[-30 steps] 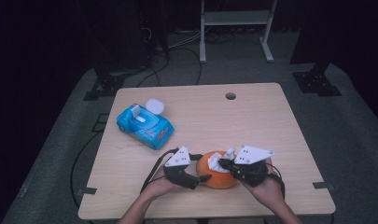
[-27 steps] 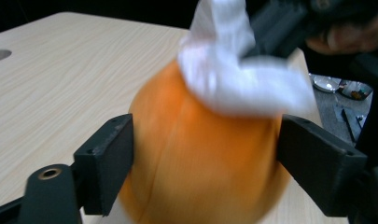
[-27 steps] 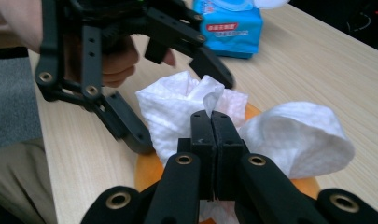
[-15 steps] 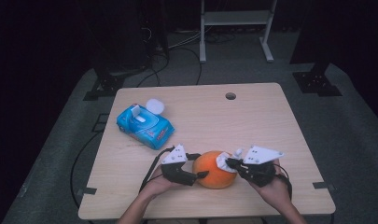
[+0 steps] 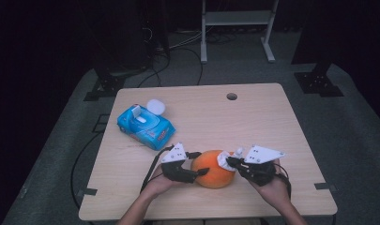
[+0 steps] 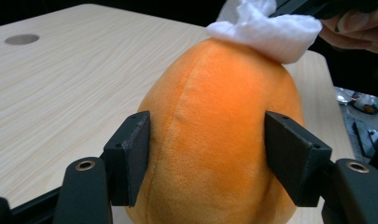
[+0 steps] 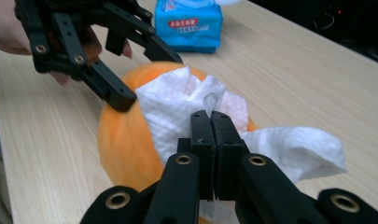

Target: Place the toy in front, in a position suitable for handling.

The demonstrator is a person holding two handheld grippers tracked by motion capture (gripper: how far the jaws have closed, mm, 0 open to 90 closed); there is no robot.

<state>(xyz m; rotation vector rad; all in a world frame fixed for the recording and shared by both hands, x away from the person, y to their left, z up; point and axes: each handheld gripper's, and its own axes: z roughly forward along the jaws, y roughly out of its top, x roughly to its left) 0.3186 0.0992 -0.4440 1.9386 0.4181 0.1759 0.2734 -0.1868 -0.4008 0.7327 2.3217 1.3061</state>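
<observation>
An orange plush toy [image 5: 211,171] sits near the table's front edge. My left gripper [image 5: 200,163] grips it from the left, one pad [image 6: 130,163] pressed on each flank [image 6: 207,154]. My right gripper [image 5: 230,161] comes in from the right, shut on a crumpled white wipe [image 5: 224,159]. In the right gripper view its jaws [image 7: 210,119] meet on the wipe [image 7: 177,105], which lies against the toy's upper side [image 7: 123,135]. The left gripper view shows the wipe [image 6: 266,28] draped on top of the toy.
A blue pack of wipes [image 5: 144,126] lies at the table's left, with a white round lid [image 5: 155,106] just behind it. A cable hole [image 5: 231,96] sits near the far edge. The wooden table [image 5: 272,126] is bare to the right and behind.
My right gripper has shifted slightly to the right, dragging the wipe across the toy's top. The left gripper and the toy have stayed almost still.
</observation>
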